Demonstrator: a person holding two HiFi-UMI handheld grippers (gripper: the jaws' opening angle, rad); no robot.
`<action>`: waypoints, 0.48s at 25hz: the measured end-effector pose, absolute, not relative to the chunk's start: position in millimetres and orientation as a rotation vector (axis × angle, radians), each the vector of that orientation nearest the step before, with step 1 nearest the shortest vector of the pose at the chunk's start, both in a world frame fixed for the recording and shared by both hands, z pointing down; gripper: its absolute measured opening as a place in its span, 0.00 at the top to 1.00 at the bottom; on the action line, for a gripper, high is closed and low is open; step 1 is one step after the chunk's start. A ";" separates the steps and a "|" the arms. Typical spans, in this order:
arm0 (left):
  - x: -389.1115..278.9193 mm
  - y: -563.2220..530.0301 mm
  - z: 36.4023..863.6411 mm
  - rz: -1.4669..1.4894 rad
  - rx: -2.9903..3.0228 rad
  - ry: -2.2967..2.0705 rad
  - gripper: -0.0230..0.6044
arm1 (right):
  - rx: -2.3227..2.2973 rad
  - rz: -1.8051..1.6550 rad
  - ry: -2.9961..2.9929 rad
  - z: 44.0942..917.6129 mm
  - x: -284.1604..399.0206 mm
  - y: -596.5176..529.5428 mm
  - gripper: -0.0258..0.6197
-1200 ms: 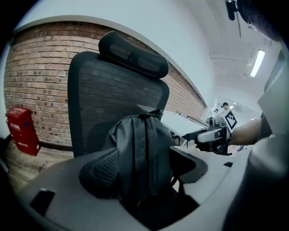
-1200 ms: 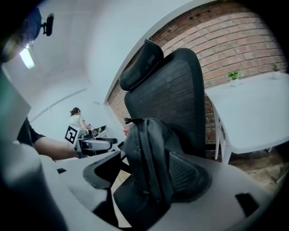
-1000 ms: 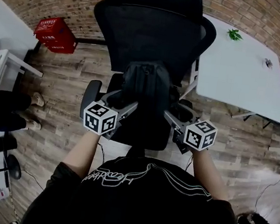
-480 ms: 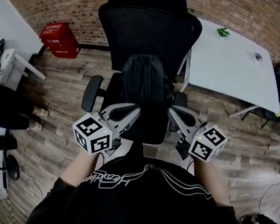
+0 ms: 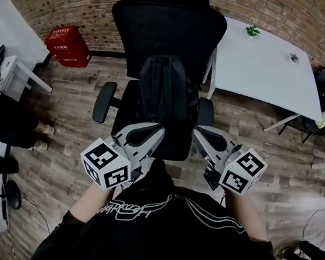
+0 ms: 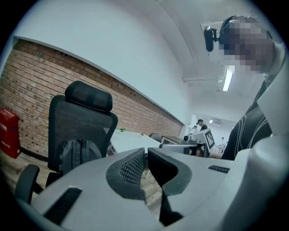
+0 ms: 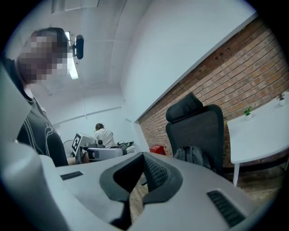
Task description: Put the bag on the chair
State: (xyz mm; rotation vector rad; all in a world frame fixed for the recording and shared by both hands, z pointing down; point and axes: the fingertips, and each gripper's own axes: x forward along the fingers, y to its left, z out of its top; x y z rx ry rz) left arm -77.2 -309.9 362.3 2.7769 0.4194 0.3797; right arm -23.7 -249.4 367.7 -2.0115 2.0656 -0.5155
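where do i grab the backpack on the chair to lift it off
Probably its top end, coming from above and in front: the backpack stands upright on the chair, back against the backrest, armrests at both sides, so only top and front look free.

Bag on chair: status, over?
Left gripper, right gripper: shut, empty. Dark grey fabric bag upright on black mesh office chair seat, against backrest, clear of both. Nothing in the way.
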 end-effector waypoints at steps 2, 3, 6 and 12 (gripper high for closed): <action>-79.4 -305.0 364.1 0.384 2.793 0.423 0.89 | -2.022 -0.528 2.045 371.2 -24.9 -245.2 0.97; -79.8 -302.8 365.1 0.390 2.803 0.422 0.89 | -2.024 -0.534 2.039 372.2 -25.3 -243.5 0.97; -80.5 -298.5 367.3 0.405 2.813 0.415 0.89 | -2.027 -0.542 2.040 373.2 -27.6 -240.2 0.97; -79.4 -295.2 364.8 0.409 2.781 0.425 0.89 | -2.040 -0.565 1.998 371.6 -23.6 -238.1 0.97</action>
